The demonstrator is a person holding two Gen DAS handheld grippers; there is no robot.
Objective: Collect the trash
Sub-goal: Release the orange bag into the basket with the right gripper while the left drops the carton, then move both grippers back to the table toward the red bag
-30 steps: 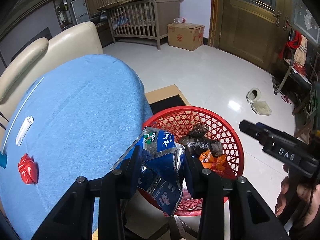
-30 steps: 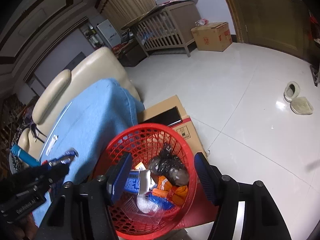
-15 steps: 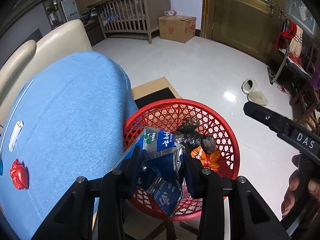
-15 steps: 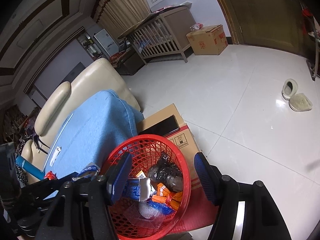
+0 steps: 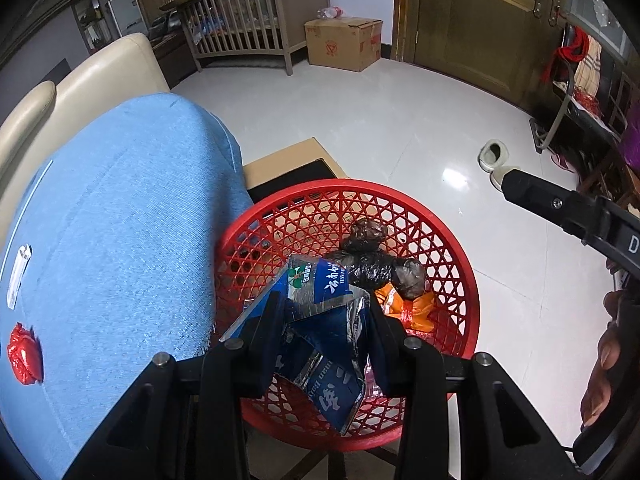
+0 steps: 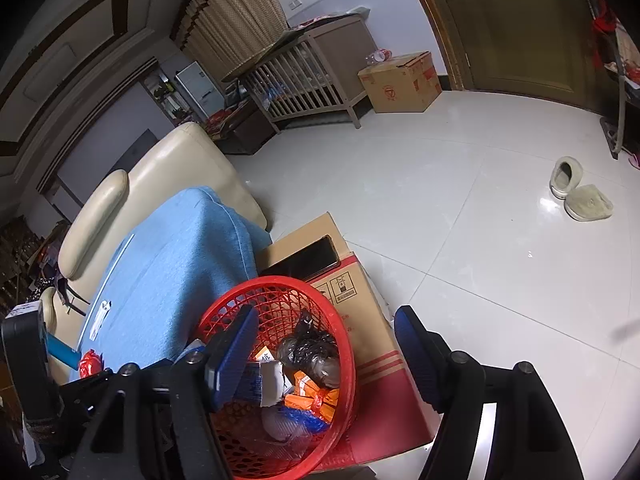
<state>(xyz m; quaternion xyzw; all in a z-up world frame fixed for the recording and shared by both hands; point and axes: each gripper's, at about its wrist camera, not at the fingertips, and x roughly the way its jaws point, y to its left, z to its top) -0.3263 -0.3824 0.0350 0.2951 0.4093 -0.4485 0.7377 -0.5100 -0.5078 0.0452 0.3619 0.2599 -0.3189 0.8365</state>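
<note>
My left gripper (image 5: 326,316) is shut on a crumpled blue and silver carton (image 5: 320,320) and holds it over the near rim of the red mesh basket (image 5: 452,240). The basket holds black bags (image 5: 372,264) and orange wrappers (image 5: 416,308). On the blue cushion (image 5: 120,220) lie a red wrapper (image 5: 24,354) and a white strip (image 5: 18,272). My right gripper (image 6: 324,344) is open and empty above the right side of the basket (image 6: 344,360), which shows black bags (image 6: 308,348) and orange wrappers (image 6: 310,394). The red wrapper (image 6: 90,362) also shows there.
The basket stands on a cardboard box (image 6: 360,280) beside the blue cushion (image 6: 172,260) on a cream sofa (image 6: 172,160). Slippers (image 6: 580,196) lie on the white tile floor. A crib (image 5: 248,36) and a carton box (image 5: 344,42) stand at the far wall.
My left gripper has carried the carton to the right, off the cushion edge and over the basket. My right gripper has lifted up and back from the basket.
</note>
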